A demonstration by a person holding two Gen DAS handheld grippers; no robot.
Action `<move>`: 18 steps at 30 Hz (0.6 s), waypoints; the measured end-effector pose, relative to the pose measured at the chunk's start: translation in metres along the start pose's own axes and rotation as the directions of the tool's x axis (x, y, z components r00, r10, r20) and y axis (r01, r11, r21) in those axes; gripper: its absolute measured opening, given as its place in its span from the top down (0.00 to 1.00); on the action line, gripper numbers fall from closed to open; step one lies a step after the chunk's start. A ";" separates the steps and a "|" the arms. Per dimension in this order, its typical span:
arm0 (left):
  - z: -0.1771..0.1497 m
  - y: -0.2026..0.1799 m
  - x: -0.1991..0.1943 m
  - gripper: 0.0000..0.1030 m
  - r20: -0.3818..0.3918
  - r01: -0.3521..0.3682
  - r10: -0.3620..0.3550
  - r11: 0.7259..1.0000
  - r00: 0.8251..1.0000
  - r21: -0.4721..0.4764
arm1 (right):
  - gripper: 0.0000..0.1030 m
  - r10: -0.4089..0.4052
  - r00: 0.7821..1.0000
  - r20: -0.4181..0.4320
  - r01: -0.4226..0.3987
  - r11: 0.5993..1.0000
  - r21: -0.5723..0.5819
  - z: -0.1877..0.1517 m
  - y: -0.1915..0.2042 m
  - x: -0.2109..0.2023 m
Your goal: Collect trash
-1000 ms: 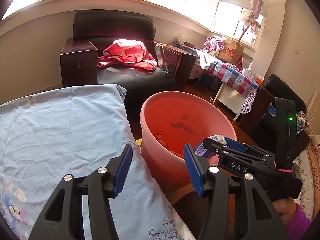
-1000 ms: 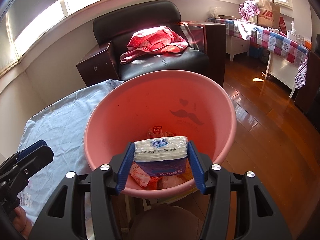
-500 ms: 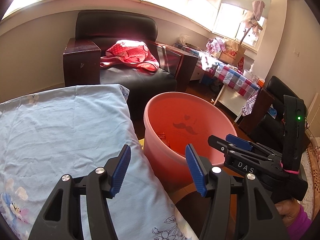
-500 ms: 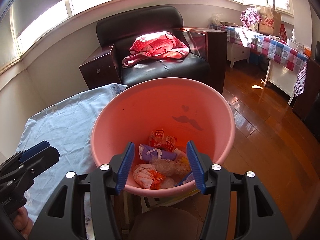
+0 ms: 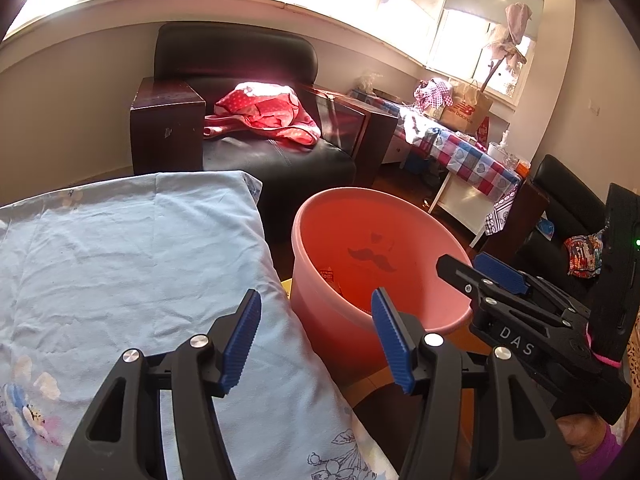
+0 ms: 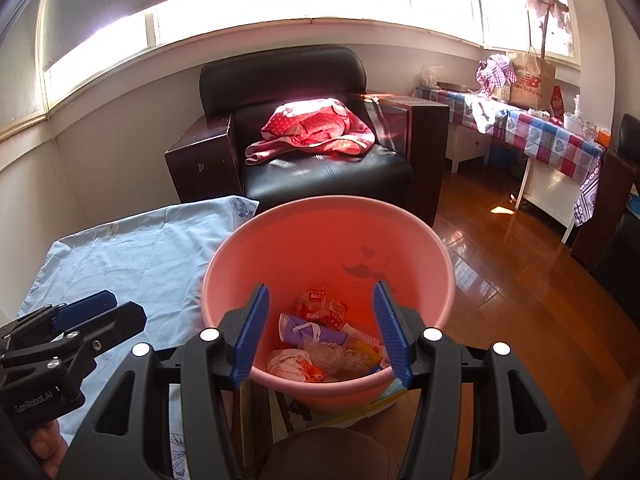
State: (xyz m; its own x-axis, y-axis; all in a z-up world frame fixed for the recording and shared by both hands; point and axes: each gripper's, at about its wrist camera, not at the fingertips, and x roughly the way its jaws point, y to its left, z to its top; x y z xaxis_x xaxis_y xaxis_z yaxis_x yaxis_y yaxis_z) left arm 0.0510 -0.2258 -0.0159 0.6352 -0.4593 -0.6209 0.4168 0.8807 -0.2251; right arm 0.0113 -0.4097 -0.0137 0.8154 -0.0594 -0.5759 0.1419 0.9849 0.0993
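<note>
A pink plastic bucket (image 6: 320,248) stands on the floor beside a surface covered in light blue cloth (image 5: 132,264). Several wrappers and crumpled bags (image 6: 320,356) lie at its bottom, with a purple tissue pack (image 6: 308,330) among them. My right gripper (image 6: 320,308) hovers over the near rim, open, with nothing between its blue pads. From the left wrist view the bucket (image 5: 332,320) appears just past my left gripper (image 5: 316,320), which is open and empty over the cloth's edge. The right gripper (image 5: 472,270) reaches in from the right there.
A black armchair (image 6: 320,176) with a red dotted cloth (image 6: 316,128) stands behind the bucket. A table with a checked cloth (image 6: 552,136) and a paper bag is at the right. Wooden floor (image 6: 520,300) lies to the right of the bucket. Flat papers (image 6: 304,408) lie under the bucket.
The tissue pack that sat between the right gripper's pads has dropped into the bucket. The right gripper has since risen and drawn back a little. The left gripper stays put.
</note>
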 end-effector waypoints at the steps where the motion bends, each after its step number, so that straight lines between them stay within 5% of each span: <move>1: 0.000 0.001 -0.001 0.45 0.002 -0.002 0.002 1.000 1.000 -0.001 | 0.47 -0.006 1.000 0.018 0.006 1.000 -0.009 0.001 0.002 -0.004; 18: -0.002 0.012 -0.029 0.45 0.058 -0.054 0.055 0.998 0.997 -0.019 | 0.47 0.017 0.998 0.053 -0.013 0.997 -0.072 -0.001 0.035 -0.031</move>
State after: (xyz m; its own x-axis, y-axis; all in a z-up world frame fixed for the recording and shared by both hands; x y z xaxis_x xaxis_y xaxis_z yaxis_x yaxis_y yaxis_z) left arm 0.0363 -0.2018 -0.0023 0.6940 -0.4157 -0.5878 0.3692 0.9064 -0.2052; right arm -0.0097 -0.3737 0.0072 0.8465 -0.0511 -0.5300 0.0904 0.9947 0.0485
